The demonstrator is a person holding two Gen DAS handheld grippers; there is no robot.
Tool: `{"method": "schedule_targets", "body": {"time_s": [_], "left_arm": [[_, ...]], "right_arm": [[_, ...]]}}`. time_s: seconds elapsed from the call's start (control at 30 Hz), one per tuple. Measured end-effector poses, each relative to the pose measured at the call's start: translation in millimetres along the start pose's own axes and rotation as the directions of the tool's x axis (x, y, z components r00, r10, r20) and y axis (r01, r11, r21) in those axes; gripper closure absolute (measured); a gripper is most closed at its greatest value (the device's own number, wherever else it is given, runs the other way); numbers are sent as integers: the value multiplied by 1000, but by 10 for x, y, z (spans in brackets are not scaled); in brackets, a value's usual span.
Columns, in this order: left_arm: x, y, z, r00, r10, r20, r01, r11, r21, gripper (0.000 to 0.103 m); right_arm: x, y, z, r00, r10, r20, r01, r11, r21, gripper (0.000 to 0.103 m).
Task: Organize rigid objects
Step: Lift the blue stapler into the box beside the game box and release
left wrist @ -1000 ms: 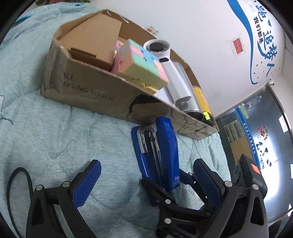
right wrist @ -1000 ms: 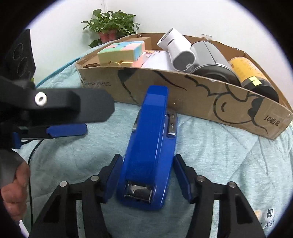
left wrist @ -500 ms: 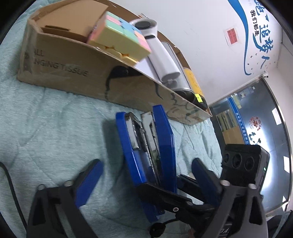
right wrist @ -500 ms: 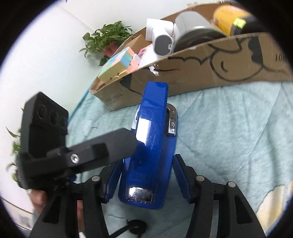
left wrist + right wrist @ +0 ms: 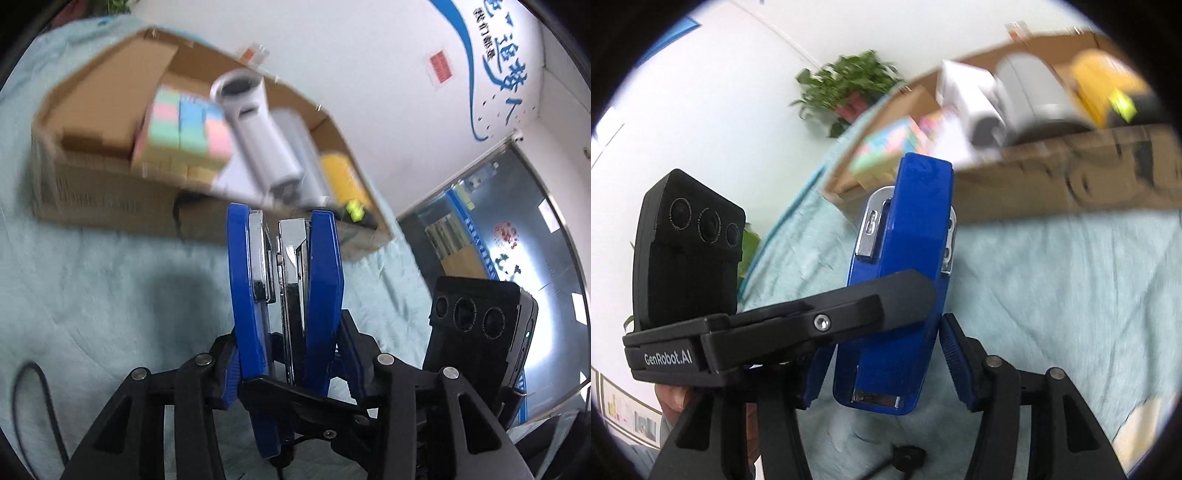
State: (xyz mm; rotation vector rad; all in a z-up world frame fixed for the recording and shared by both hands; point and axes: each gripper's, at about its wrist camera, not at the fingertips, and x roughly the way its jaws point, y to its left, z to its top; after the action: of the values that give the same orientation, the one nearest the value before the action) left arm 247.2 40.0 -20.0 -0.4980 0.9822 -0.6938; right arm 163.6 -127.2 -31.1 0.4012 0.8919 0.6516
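A blue stapler (image 5: 284, 295) is held in the air above the light-blue quilt. My left gripper (image 5: 286, 365) is shut on the stapler across its top and base, near its rear end. My right gripper (image 5: 884, 354) brackets the same stapler (image 5: 901, 280) with its blue pads; a small gap shows on the right side, so I cannot tell if it still grips. The left gripper's finger (image 5: 820, 321) crosses the stapler in the right wrist view. Behind stands the cardboard box (image 5: 110, 199).
The box holds a pastel cube (image 5: 188, 129), a white cylindrical device (image 5: 258, 133), a silver can (image 5: 306, 155) and a yellow can (image 5: 343, 177). A potted plant (image 5: 846, 88) stands by the wall. A black cable (image 5: 40, 398) lies on the quilt.
The left gripper has closed on the stapler, which now stands lifted off the quilt. Both views have swung and blurred.
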Motion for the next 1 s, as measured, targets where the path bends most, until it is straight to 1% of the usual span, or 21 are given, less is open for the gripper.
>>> {"method": "schedule_targets", "body": {"time_s": [0.07, 0.23, 0.4, 0.43, 0.47, 0.5, 0.53, 0.6, 0.67, 0.8, 0.87, 0.93, 0.97, 1.0], "left_arm": [[-142, -59, 134, 999, -1, 33, 1, 1000, 12, 61], [-498, -169, 532, 995, 24, 96, -31, 997, 71, 61], [-760, -135, 1112, 991, 40, 131, -52, 994, 91, 61], [-798, -105, 1216, 990, 46, 134, -58, 994, 92, 64], [-804, -53, 1340, 989, 64, 134, -75, 993, 85, 64], [-781, 3, 1439, 990, 72, 125, -81, 994, 70, 64], [-768, 111, 1562, 991, 67, 117, -73, 996, 43, 65], [-781, 287, 1698, 993, 57, 105, -58, 998, 13, 65], [-753, 492, 1833, 994, 66, 87, -64, 998, -23, 65], [-655, 830, 2044, 996, 66, 64, -62, 996, -65, 65], [-554, 954, 2122, 995, 87, 51, -83, 994, -73, 65], [-463, 992, 2160, 992, 120, 39, -118, 991, -66, 65], [-401, 997, 2186, 986, 157, 48, -155, 987, -49, 64], [-400, 947, 2150, 983, 171, 59, -170, 985, -27, 61]], "right_arm": [[-33, 115, 150, 1000, 2, 27, 0, 999, -47, 48], [-2, 302, 608, 997, 36, 66, -30, 995, -98, 48], [130, 460, 1098, 995, 32, 92, -18, 989, -149, 48], [177, 492, 1203, 995, 24, 96, -9, 988, -157, 50], [201, 517, 1271, 995, 29, 98, -13, 986, -165, 56], [273, 544, 1372, 996, 21, 83, -7, 985, -171, 56], [312, 535, 1460, 997, 19, 76, -6, 987, -161, 56], [456, 532, 1605, 999, 3, 53, 6, 987, -159, 56], [668, 482, 1751, 1000, 3, 13, -1, 991, -133, 56], [974, 400, 1910, 1000, -2, -24, 0, 994, -107, 56], [1057, 351, 1949, 1000, 12, -26, -15, 996, -90, 56], [1109, 257, 1948, 999, 26, -24, -27, 998, -60, 53], [1108, 217, 1923, 1000, -6, -18, 5, 999, -45, 50], [1104, 187, 1908, 999, -51, -13, 50, 998, -35, 42]]}}
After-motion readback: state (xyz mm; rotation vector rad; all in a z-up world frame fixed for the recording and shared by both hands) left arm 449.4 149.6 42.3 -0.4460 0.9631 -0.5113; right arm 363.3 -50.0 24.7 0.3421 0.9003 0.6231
